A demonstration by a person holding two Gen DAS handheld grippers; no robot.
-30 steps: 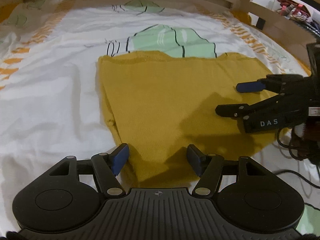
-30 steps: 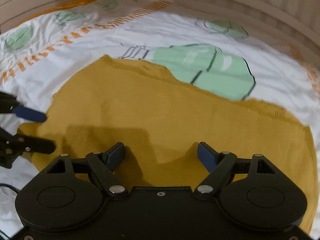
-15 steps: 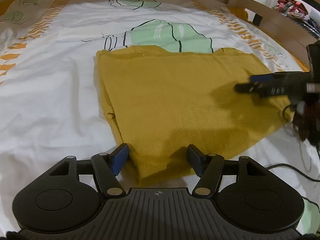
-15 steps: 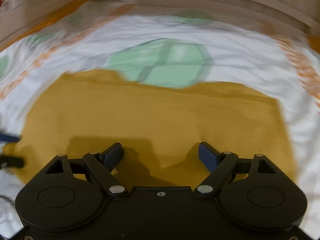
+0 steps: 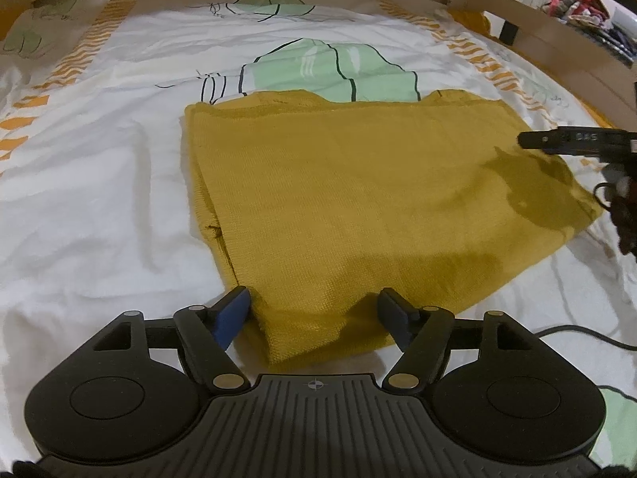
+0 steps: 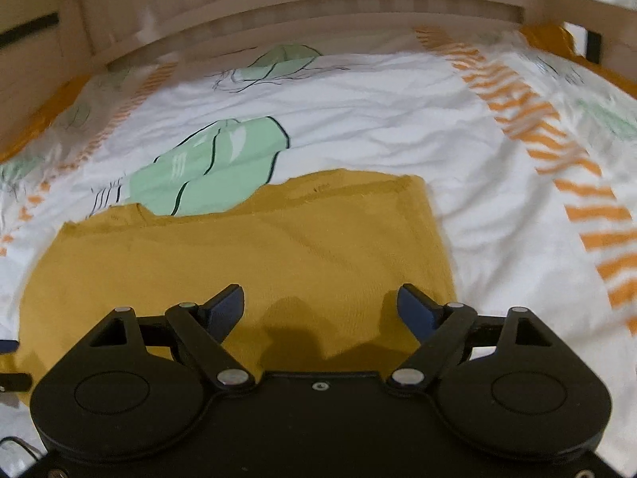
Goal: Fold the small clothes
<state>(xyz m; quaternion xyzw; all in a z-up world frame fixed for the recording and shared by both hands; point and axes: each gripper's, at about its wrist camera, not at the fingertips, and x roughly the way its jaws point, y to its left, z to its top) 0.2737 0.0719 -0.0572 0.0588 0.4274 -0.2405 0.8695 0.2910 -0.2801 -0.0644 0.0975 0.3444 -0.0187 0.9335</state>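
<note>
A mustard-yellow knit garment (image 5: 358, 199) lies folded flat on the bed, a doubled edge along its left side. My left gripper (image 5: 314, 314) is open and empty, its jaws astride the garment's near left corner. My right gripper (image 6: 320, 306) is open and empty, low over the garment's near right part (image 6: 278, 251). In the left wrist view the right gripper (image 5: 557, 139) shows side-on at the garment's right edge.
The bed sheet (image 5: 99, 179) is white with green leaf prints (image 5: 338, 67) and orange stripes (image 6: 537, 127). A wooden bed frame (image 6: 318, 4) runs along the far side. A black cable (image 5: 577, 332) lies on the sheet at the right.
My right gripper has swung rightward from the garment's middle to its right edge. The left gripper has drawn back slightly. The garment has not moved.
</note>
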